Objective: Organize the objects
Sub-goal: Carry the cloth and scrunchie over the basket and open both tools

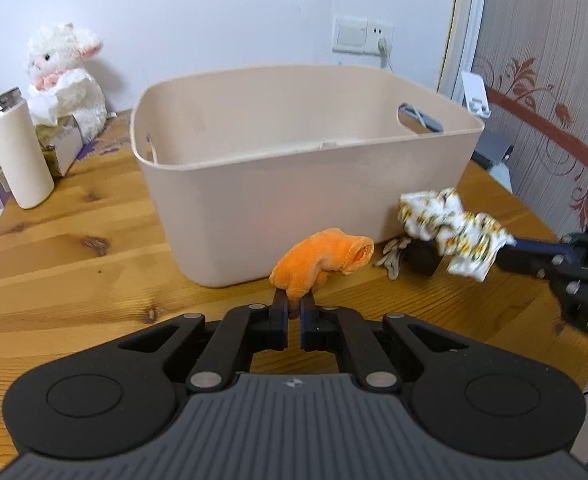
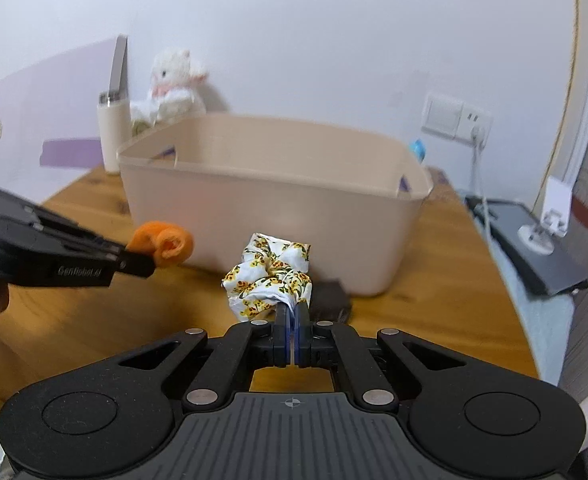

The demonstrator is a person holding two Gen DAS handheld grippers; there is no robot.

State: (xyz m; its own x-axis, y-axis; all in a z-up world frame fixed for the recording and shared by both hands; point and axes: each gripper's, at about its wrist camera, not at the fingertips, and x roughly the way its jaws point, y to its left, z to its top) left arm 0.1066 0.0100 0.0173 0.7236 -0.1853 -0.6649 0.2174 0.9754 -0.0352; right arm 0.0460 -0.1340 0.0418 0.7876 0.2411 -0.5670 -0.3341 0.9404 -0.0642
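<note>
Left gripper (image 1: pixel 294 300) clamped on orange cloth (image 1: pixel 321 258); right gripper (image 2: pixel 292 312) clamped on floral cloth (image 2: pixel 270 276). Beige bin (image 1: pixel 254 208) lay ahead, rim above both loads; left nearer wall.

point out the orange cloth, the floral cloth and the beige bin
orange cloth (image 1: pixel 317 258), left wrist view, on its bunched middle
floral cloth (image 2: pixel 272 276), right wrist view, on its gathered centre
beige bin (image 1: pixel 278 216), left wrist view, on its front wall
</note>
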